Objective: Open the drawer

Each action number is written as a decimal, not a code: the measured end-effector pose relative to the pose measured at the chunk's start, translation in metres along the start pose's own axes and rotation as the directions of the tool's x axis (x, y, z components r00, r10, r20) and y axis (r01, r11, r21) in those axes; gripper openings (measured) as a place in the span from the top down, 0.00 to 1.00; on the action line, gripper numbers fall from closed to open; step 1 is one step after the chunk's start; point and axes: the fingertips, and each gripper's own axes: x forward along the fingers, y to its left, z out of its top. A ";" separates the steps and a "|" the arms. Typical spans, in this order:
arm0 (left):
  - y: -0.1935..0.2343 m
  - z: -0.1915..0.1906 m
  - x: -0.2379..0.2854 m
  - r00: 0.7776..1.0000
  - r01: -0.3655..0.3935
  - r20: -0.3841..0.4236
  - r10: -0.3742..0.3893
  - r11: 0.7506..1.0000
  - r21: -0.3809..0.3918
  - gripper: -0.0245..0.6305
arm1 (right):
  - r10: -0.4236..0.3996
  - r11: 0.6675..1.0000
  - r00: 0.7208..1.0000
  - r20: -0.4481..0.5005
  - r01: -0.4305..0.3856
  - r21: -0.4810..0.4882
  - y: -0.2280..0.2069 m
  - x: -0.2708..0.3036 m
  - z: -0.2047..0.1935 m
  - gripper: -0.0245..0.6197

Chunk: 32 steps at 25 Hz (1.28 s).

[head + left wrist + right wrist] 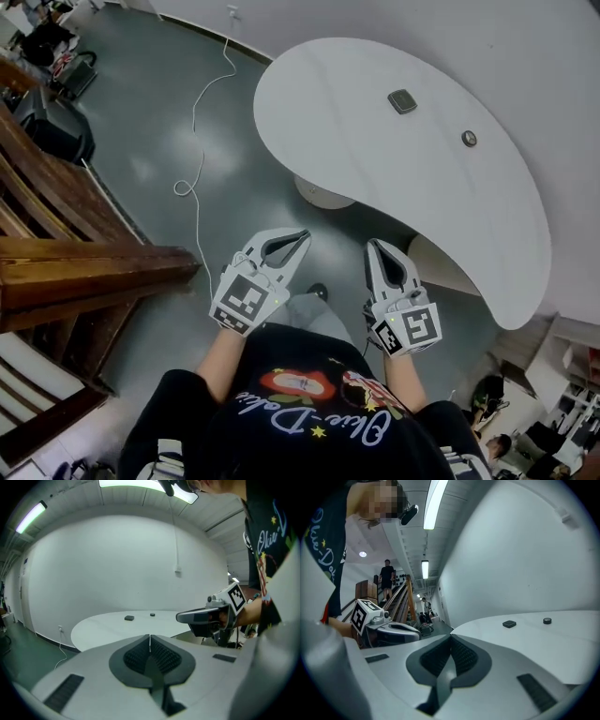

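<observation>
Holds the left claw (306, 234) at lower centre of the head view, just left of the right claw (373, 246), the two side by side and apart, tips aimed up the frame toward the white tabletop (328, 103). Has the left claw closed: in the left gripper view, ribbed pads pressed flat together along a thin seam, nothing between them. Has the right claw closed likewise: in the right gripper view, pads meeting in a single line, empty. Carries the left marker cube (246, 302) and the right marker cube (412, 328) at the rear of the claws, just above a black printed shirt (309, 412) at the bottom edge. Stands over a grey floor (141, 141), with a white cable (197, 141) trailing from upper centre down toward the left claw and a wooden stair rail (84, 272) along the left edge. Shows on the tabletop a small dark square object (402, 101) and, to its lower right, a small round object (469, 139), both well ahead of the claw tips. Cannot make out a drawer in any view, so cannot place it relative to either claw. Finds under the tabletop's near edge only a pale pedestal base (319, 192), up the frame from the left claw, and a second pale curved support (441, 262) just right of the right claw's tip.
</observation>
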 end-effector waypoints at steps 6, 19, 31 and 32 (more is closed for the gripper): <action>0.029 -0.031 0.015 1.000 -0.030 -0.001 0.030 0.998 -0.053 0.95 | 0.030 0.999 0.997 -0.077 -0.031 -0.017 -0.001 0.037 -0.035 0.96; 0.087 -0.123 0.064 0.996 -0.081 -0.044 0.077 0.989 -0.127 0.95 | 0.018 1.000 0.988 -0.155 -0.015 0.022 -0.008 0.105 -0.103 0.96; 0.126 -0.172 0.104 0.991 -0.134 -0.032 0.131 0.978 -0.159 0.95 | 0.049 0.998 0.980 -0.192 -0.040 0.050 0.002 0.145 -0.139 0.96; 0.129 -0.175 0.108 0.990 -0.138 -0.033 0.135 0.977 -0.161 0.95 | 0.044 0.997 0.982 -0.185 -0.030 0.074 0.001 0.149 -0.139 0.96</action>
